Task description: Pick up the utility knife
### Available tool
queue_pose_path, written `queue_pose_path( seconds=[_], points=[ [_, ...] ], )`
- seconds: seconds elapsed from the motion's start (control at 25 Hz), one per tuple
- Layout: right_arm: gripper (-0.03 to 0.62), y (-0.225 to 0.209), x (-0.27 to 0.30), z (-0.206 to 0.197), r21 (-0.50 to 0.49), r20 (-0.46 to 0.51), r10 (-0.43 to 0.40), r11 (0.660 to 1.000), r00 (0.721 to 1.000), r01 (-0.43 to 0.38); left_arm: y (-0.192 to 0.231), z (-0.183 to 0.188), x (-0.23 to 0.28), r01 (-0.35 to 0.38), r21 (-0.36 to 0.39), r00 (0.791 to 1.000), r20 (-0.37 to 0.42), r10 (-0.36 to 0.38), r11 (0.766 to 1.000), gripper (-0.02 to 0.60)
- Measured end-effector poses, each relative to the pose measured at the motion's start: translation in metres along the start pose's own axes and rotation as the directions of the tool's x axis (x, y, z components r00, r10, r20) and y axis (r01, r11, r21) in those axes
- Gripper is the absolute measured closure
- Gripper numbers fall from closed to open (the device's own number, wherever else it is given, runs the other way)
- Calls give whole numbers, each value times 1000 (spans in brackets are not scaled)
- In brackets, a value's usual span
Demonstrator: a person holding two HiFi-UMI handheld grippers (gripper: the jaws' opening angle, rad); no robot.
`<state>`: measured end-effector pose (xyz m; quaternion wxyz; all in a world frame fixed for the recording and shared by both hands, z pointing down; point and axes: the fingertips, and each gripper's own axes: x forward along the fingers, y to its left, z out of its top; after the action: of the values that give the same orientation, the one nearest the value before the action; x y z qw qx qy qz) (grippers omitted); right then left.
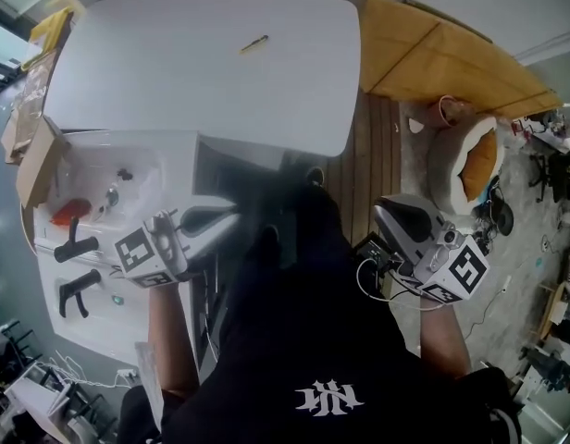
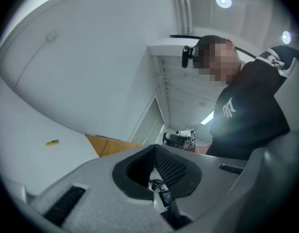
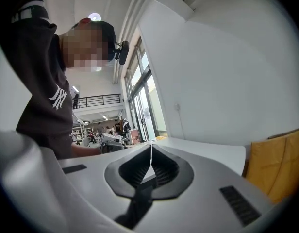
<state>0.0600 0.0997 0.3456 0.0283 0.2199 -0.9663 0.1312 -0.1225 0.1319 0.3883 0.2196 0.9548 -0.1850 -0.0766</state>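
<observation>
Utility knife [image 1: 254, 43] lay on the desk [image 1: 174, 72], long axis diagonal, lower-left to upper-right. My left tongs [image 2: 154, 150] and right tongs [image 3: 150, 148] were closed, empty.

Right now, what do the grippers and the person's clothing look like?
The left gripper and right gripper are pale grey with black ribbed pads; each carries a white cube with black square markers. The top is black with white emblem.

A white table [image 1: 211, 63] with rounded corners fills the upper centre of the head view. An ochre-coloured surface [image 1: 442, 63] lies at upper right, with dark wooden planks [image 1: 370, 155] between them. A round cushioned bed [image 1: 463, 160] sits at right on the grey floor [image 1: 516, 248]. In the right gripper view, tall windows [image 3: 140, 101] stand left of a plain white wall [image 3: 227, 67]. A round ceiling lamp [image 3: 94, 17] glows at the top.
</observation>
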Motion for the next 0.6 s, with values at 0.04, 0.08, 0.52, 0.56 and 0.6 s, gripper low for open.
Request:
queue_pose_path(
  seconds=[0.04,0.08,0.52,0.56,0.6],
  points=[
    [589,-10,6,0,-1,6,13,1000,1000,-13,9,9,0,-9,11,1000,20,9,1000,575],
    [589,-21,11,0,-1,15,26,1000,1000,-26,23,17,-2,-31,21,999,37,30,999,575],
    [589,-191,24,47,14,93,119,993,989,-121,156,76,97,-290,166,929,-187,319,943,575],
    [589,-202,25,48,28,106,138,990,985,-142,164,85,103,-321,180,917,-187,352,930,575],
    [589,-211,27,47,44,116,159,985,980,-165,169,92,108,-347,193,906,-185,381,918,575]
  ],
)
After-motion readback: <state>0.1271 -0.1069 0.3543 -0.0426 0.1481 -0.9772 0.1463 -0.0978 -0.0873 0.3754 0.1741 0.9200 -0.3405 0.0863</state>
